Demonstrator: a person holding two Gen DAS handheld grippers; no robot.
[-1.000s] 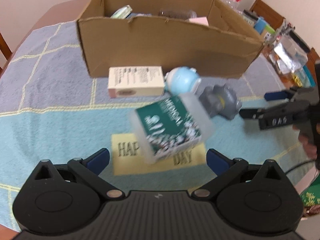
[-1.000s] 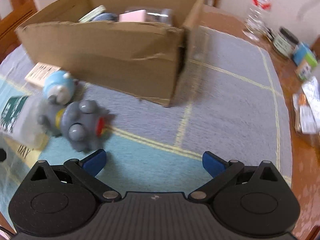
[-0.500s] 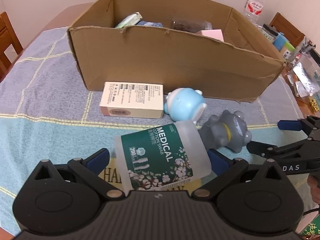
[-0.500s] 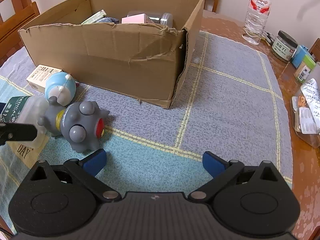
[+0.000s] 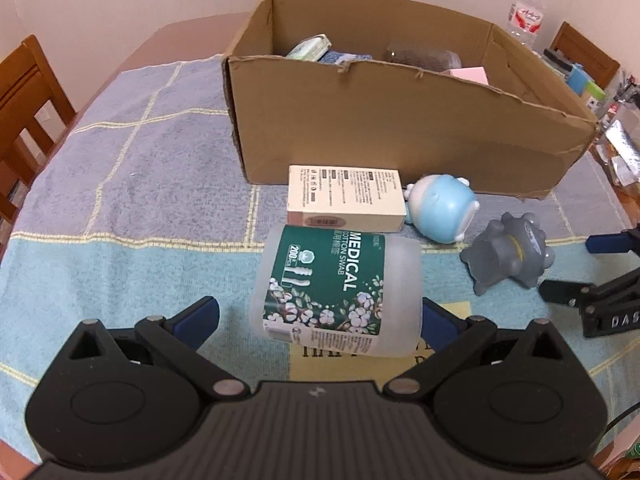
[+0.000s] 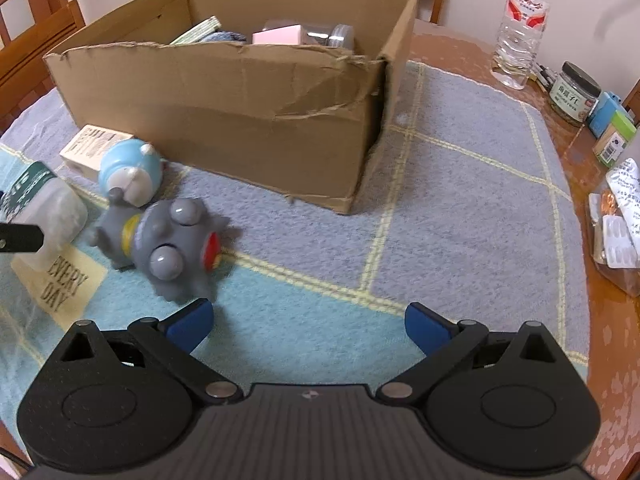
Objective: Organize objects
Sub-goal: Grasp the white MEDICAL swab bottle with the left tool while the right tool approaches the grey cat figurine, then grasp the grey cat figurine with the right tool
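Observation:
A cotton swab jar (image 5: pixel 338 292) with a green label lies on its side on a yellow card (image 6: pixel 60 284), just ahead of my open left gripper (image 5: pixel 316 316); it also shows in the right wrist view (image 6: pixel 44 204). Behind it lie a cream box (image 5: pixel 346 198), a blue toy (image 5: pixel 442 208) and a grey spiky toy (image 5: pixel 508 258). My right gripper (image 6: pixel 310 320) is open and empty, with the grey toy (image 6: pixel 168 248) just ahead of its left finger. A cardboard box (image 5: pixel 400 136) holds several items.
A blue and grey checked cloth (image 6: pixel 460 216) covers the wooden table. A water bottle (image 6: pixel 520 28), a jar (image 6: pixel 574 94) and small packets (image 6: pixel 616 232) stand along the right edge. Wooden chairs (image 5: pixel 28 96) surround the table.
The cotton swab jar has rolled and come to rest on its side on the card. My left gripper has pulled back and shifted left. My right gripper has moved closer to the grey toy.

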